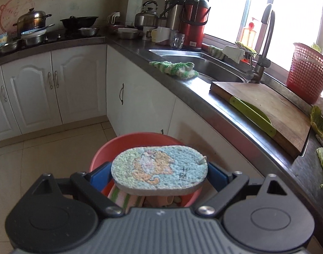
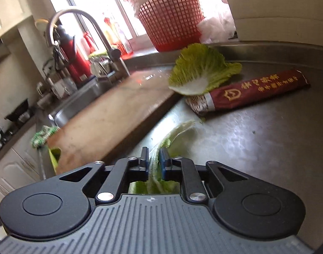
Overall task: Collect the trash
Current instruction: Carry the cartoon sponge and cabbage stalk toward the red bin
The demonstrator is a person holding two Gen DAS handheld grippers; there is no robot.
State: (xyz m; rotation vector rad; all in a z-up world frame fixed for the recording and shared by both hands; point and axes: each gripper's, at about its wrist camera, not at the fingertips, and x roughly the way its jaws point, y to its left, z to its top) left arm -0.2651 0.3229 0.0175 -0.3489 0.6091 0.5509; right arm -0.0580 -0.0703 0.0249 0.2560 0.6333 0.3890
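One sponge (image 1: 159,167), one bucket (image 1: 119,146), two leaves (image 2: 201,72)

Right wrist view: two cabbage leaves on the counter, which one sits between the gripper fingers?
The pale leaf lying flat by the cutting board's corner. The other, greener leaf lies farther off, propped over the red packet.

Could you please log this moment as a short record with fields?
setting: kitchen, steel counter by the sink
left gripper: shut on a sponge, above the red bin
right gripper: jaws narrowly apart, a cabbage leaf between them; grip unclear
other trash on counter: green leaf, red wrapper
nearby: cutting board, red basket, cloth
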